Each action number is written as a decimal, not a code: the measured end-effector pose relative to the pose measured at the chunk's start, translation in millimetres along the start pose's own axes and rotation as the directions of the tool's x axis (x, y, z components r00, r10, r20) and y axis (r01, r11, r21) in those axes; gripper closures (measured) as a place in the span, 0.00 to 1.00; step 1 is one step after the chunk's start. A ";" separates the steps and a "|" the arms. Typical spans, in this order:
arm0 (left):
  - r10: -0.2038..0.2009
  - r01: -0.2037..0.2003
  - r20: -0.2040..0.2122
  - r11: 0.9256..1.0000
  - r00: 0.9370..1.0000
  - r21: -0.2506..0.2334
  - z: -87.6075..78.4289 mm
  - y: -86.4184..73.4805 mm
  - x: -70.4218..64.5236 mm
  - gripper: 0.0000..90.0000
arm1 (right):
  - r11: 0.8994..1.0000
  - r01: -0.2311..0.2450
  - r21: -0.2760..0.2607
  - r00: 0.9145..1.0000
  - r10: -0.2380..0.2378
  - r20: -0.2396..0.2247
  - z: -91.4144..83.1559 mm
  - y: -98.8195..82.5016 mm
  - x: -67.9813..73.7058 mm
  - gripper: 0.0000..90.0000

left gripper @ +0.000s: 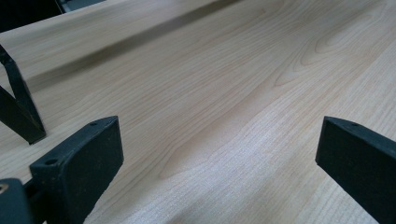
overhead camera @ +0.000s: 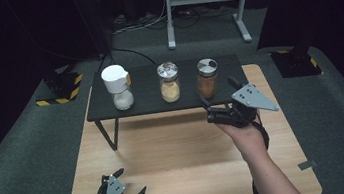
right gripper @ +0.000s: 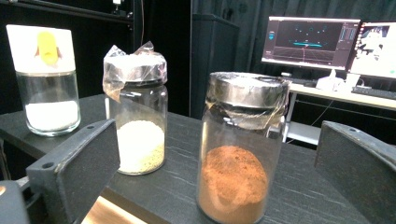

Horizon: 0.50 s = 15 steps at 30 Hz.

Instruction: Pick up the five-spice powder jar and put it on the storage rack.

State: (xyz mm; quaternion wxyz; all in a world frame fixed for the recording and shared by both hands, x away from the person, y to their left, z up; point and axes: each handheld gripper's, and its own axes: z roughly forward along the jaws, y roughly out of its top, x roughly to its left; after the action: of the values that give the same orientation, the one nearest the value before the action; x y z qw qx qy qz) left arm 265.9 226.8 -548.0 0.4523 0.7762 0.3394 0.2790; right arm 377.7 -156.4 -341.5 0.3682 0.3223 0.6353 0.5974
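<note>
Three glass jars stand in a row on a low black shelf. The left jar has a white lid and white powder. The middle jar holds pale grains under a wrapped lid. The right jar holds brown powder under a metal lid. My right gripper is open just in front of the brown jar, which sits framed between its jaws without touching them. My left gripper is open and empty, low over the wooden table near its front left corner.
The shelf stands on thin black legs at the table's far side. Dark carpet surrounds the table, with yellow-and-black striped bases at the left. A grey desk frame stands behind, and lit monitors sit beyond the jars.
</note>
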 end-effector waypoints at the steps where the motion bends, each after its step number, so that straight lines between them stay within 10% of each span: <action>1: 0.000 0.000 0.000 1.000 1.000 0.000 0.0 0.0 0.1 0.01 | 1.000 0.001 0.002 1.000 -0.001 0.000 -0.8 -1.2 0.6 0.00; 15: 0.001 -0.001 0.003 1.000 1.000 0.003 0.3 0.1 -0.1 0.01 | 0.999 0.015 0.039 1.000 -0.015 -0.002 -8.7 -15.5 4.9 0.00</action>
State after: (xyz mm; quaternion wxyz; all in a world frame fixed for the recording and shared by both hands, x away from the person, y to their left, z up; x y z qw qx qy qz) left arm 266.1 226.5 -548.0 0.4513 0.7775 0.3388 0.2776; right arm 368.2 -158.0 -357.2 0.3657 0.3240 0.6496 0.5825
